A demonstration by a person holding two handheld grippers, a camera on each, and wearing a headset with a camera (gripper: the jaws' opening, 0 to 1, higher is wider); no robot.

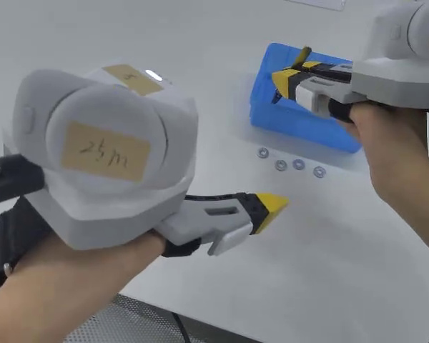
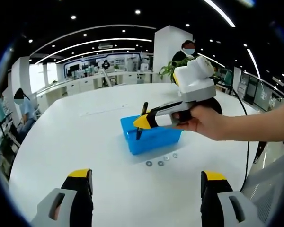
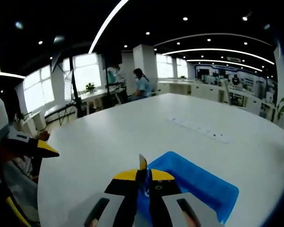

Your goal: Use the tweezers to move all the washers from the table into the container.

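Note:
Several small metal washers (image 1: pixel 289 164) lie in a row on the white table (image 1: pixel 222 57), just in front of the blue container (image 1: pixel 300 118). My right gripper (image 1: pixel 289 77) hovers over the container, shut on the dark tweezers (image 1: pixel 301 56). In the left gripper view the tweezers (image 2: pixel 140 124) point down into the container (image 2: pixel 154 138), with the washers (image 2: pixel 160 163) nearer to me. My left gripper (image 2: pixel 146 176) is open and holds nothing, and its yellow tips (image 1: pixel 272 206) hang above the table to the left of the washers. The right gripper view has the tweezers (image 3: pixel 142 163) between shut jaws above the container (image 3: pixel 199 187).
The table's front edge (image 1: pixel 222 325) runs below my left hand, with a cable hanging there. A power strip (image 3: pixel 199 130) lies further along the table. People and desks stand far off in the room.

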